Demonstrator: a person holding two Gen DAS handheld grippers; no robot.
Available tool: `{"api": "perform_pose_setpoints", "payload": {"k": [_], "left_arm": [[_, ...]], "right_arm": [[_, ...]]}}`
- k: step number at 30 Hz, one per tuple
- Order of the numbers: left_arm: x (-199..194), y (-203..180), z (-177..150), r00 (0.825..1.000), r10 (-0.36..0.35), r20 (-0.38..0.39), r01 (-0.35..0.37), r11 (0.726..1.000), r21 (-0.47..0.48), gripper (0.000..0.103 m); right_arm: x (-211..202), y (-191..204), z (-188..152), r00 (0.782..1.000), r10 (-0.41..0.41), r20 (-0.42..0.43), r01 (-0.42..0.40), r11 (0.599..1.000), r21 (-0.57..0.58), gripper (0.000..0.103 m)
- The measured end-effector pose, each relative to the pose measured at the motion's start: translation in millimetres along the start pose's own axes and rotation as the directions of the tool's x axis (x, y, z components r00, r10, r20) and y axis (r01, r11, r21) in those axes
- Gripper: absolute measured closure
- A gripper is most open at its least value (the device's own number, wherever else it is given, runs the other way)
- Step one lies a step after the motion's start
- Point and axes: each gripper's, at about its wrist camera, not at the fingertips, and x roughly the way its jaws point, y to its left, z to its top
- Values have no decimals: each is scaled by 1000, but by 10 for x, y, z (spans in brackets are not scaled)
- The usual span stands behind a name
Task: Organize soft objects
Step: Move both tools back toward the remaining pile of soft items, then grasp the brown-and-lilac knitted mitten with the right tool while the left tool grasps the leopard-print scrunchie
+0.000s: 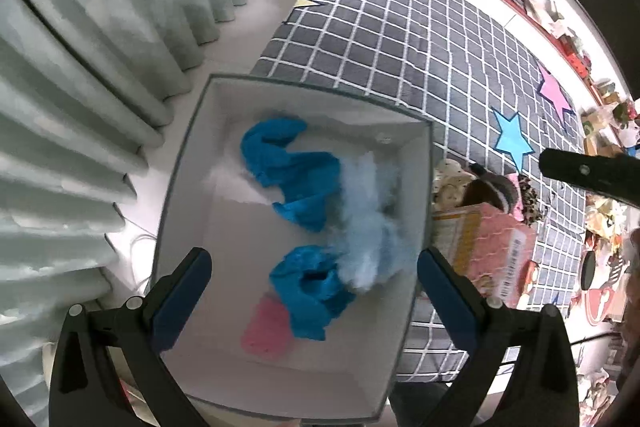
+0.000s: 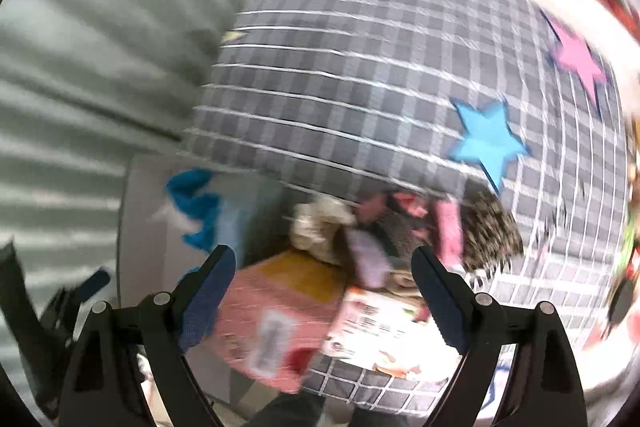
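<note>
Blue cloth, partly blurred, perhaps mid-fall, lies with a pink piece inside the white box at the left edge of a grey checked bedspread with star patches. The left gripper hangs wide open and empty above it; the right gripper, also spread and empty, is over a pink carton of mixed soft things. Pale curtains line the room.

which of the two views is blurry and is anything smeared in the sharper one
Right wrist view: heavy motion blur across the checked bedspread and the clutter below it. Left wrist view: mostly sharp, but the pale blue fluffy item in the white box is smeared.
</note>
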Motion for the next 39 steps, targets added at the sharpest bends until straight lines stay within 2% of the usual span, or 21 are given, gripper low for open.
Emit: {"api": "perform_pose_setpoints", "payload": {"k": [5,13,19,20,21,27,30,36,39], "left_arm": [[-32,-145,23,1000,-1,-21,1,1000,17,0],[-53,-307,43,998,36,-55,-35,999,32,0],[-63,-486,118,996,52,-71,-49,998,49,0],[-64,-528,136,996,51,-72,-48,997,56,0],[-65,-586,159,996,51,-71,-46,997,66,0],[-21,-982,304,996,43,-76,-33,991,132,0],[9,-1228,366,996,39,-76,-25,985,172,0],[101,-1762,445,996,24,-87,-2,968,250,0],[224,-2049,462,993,22,-112,11,958,285,0]], "right_arm": [[320,-475,18,996,36,-82,-23,989,149,12],[823,-545,58,980,127,-150,-92,971,220,12],[1146,-611,72,967,148,-206,-100,969,227,12],[1175,-656,53,964,158,-212,-105,965,241,15],[1191,-704,33,963,162,-216,-107,963,249,26],[1090,-1047,-78,950,239,-201,-173,939,297,41],[953,-1244,-136,943,282,-178,-216,924,317,42],[604,-1807,-327,920,383,-84,-322,860,395,42],[477,-2144,-467,932,358,-52,-299,844,446,42]]}}
